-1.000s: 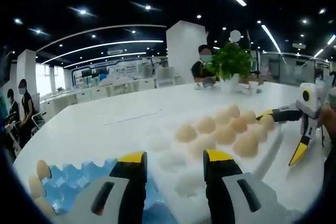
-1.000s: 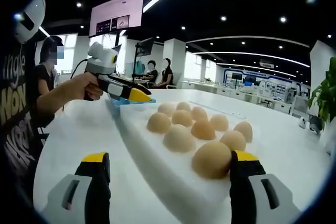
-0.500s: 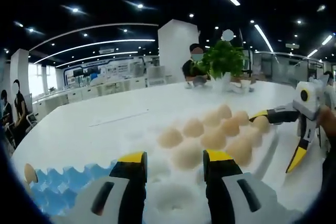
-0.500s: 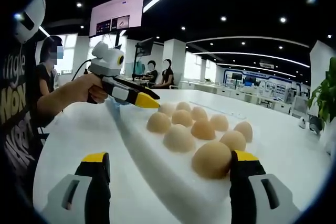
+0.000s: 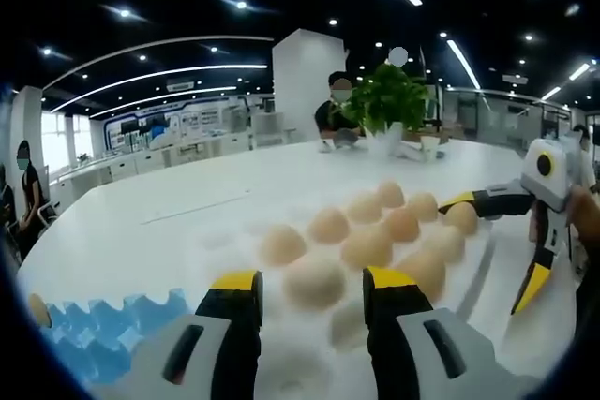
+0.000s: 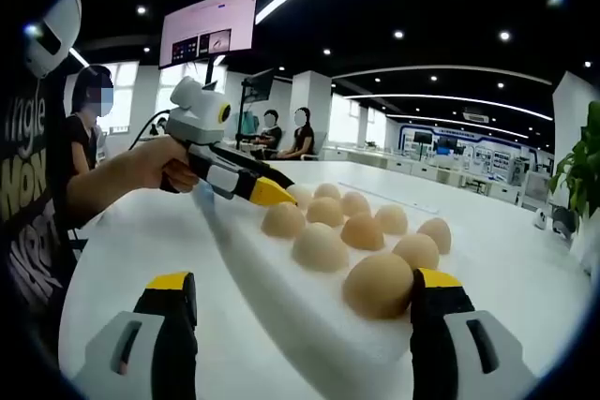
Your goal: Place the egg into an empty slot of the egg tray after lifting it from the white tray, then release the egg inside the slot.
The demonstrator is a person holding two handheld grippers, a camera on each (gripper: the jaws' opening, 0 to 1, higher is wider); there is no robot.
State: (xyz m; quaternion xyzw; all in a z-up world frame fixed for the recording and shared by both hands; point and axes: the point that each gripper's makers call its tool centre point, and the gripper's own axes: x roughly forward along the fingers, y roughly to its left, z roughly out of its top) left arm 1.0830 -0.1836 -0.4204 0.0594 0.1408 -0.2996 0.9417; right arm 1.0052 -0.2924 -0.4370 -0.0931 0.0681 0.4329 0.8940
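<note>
Left gripper [image 5: 305, 283]: my jaws spread, over an egg [image 5: 314, 280] in the white tray [image 5: 483, 264].
Right gripper [image 6: 302, 292]: my jaws spread, holding nothing.
Egg tray [image 5: 103, 330]: blue, just beside the white tray.
Writing: shirt lettering, probably "ingle".

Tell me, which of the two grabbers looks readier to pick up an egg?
Probably the left gripper: its open jaws already frame an egg on the white tray. The right gripper is open too, with one jaw beside an egg at the tray's edge.

Left tongs [image 6: 267, 192] now over eggs [image 6: 321, 246]
</note>
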